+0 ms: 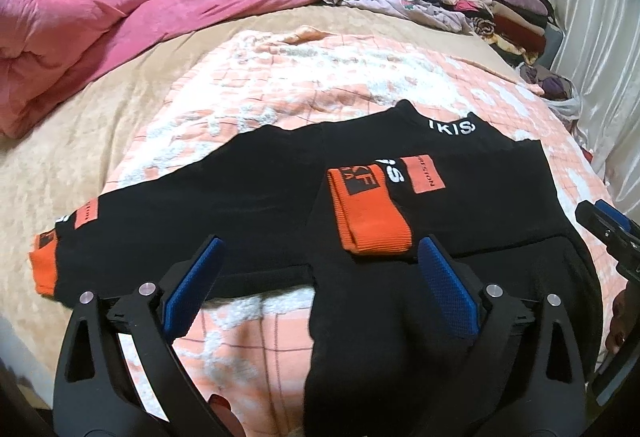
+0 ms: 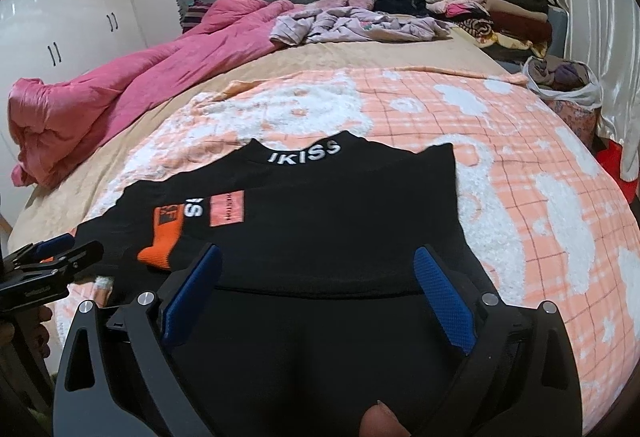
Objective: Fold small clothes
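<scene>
- Across the bed [image 2: 240, 77] lay a peach checked blanket [image 2: 520, 173] with white fluffy patches, and a crumpled pink quilt [image 1: 120, 21] was heaped along its left side.
- Beyond that, stacks of folded clothes [image 2: 500, 5] sat at the far right corner, just beside a loose lilac garment [image 2: 360, 23].
- On the blanket lay the black sweater [image 2: 340, 221], collar lettering facing away; one sleeve was folded across the chest, its orange cuff [image 1: 370, 217] lying on the body, while the other sleeve [image 1: 160, 205] stretched out to the left.
- Over the sweater's near hem hovered the left gripper [image 1: 320, 257], jaws spread wide and gripping nothing.
- Just beside it, the right gripper [image 2: 318, 269] hung over the hem too, equally wide, nothing between its blue pads [image 2: 444, 301].
</scene>
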Demonstrator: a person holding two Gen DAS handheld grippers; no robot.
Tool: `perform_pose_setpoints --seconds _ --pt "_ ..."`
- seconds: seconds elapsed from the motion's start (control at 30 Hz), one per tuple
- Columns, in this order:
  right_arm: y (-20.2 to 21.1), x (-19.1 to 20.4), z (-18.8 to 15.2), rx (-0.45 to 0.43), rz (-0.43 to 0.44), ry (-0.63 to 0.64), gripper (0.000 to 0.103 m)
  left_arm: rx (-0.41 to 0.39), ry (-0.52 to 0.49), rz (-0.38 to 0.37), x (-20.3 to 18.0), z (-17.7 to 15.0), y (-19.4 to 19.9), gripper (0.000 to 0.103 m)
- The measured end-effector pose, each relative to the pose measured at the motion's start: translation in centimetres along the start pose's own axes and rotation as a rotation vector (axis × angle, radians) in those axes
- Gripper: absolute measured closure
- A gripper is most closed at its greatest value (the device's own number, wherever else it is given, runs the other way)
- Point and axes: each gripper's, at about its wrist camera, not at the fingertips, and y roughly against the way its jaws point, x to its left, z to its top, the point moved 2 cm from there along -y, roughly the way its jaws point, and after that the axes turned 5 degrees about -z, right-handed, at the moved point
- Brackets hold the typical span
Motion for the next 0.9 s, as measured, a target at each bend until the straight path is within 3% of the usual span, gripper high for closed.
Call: perform_pose_setpoints --seconds 0.9 --pt "1.0 10.0 0.1 -0.016 0.090 0.114 0.007 -0.058 0.096 0.073 8.9 -0.9 3.5 0.011"
